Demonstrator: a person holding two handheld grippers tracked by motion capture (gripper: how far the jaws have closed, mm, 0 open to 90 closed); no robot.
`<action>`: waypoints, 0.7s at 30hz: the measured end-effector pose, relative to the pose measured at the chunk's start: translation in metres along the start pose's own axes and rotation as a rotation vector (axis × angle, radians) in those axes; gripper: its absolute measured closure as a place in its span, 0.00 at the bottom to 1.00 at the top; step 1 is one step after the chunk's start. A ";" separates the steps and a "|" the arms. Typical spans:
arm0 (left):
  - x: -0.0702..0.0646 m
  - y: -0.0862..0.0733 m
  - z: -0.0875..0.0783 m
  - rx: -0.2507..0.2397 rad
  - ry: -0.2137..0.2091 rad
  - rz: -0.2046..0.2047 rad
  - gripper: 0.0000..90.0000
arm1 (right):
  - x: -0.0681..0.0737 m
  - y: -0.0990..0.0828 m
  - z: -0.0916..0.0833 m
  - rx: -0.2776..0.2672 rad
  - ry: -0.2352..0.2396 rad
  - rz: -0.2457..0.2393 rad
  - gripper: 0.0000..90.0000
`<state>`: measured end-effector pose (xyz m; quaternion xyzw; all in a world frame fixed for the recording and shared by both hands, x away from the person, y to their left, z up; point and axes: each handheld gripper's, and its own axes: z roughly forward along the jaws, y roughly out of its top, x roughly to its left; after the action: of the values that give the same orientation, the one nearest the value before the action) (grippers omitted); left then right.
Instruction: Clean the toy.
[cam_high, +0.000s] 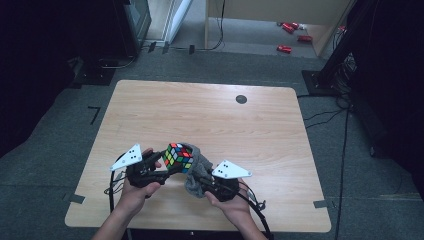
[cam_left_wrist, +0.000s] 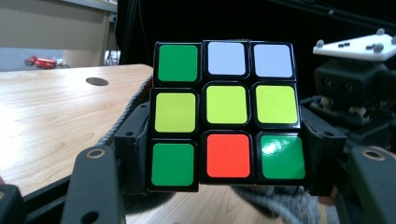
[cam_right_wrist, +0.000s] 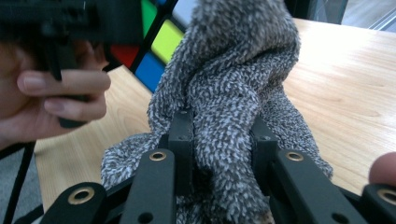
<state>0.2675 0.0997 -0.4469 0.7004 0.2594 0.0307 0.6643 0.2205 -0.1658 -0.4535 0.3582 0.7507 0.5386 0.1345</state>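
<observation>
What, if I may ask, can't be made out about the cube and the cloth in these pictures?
- Cube, left gripper view: its side faces are covered by the gripper's pads.
- Cube, right gripper view: mostly hidden behind the grey cloth.
- Cloth, high view: its lower folds are covered by the right gripper.

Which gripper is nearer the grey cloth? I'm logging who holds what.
Right. The right gripper is clamped on the grey cloth; the left gripper holds the puzzle cube beside the cloth.
</observation>
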 end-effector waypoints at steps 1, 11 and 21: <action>0.000 0.000 0.000 -0.001 -0.002 -0.003 0.38 | 0.001 -0.001 0.001 0.005 0.001 -0.005 0.78; -0.003 -0.002 0.005 0.031 -0.052 -0.009 0.38 | -0.008 0.005 -0.009 -0.035 -0.056 -0.013 0.78; -0.002 -0.002 0.005 0.040 -0.031 -0.008 0.38 | -0.007 0.000 -0.003 0.010 -0.013 -0.016 0.78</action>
<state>0.2674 0.0940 -0.4490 0.7129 0.2523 0.0121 0.6541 0.2238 -0.1724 -0.4535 0.3564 0.7553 0.5314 0.1419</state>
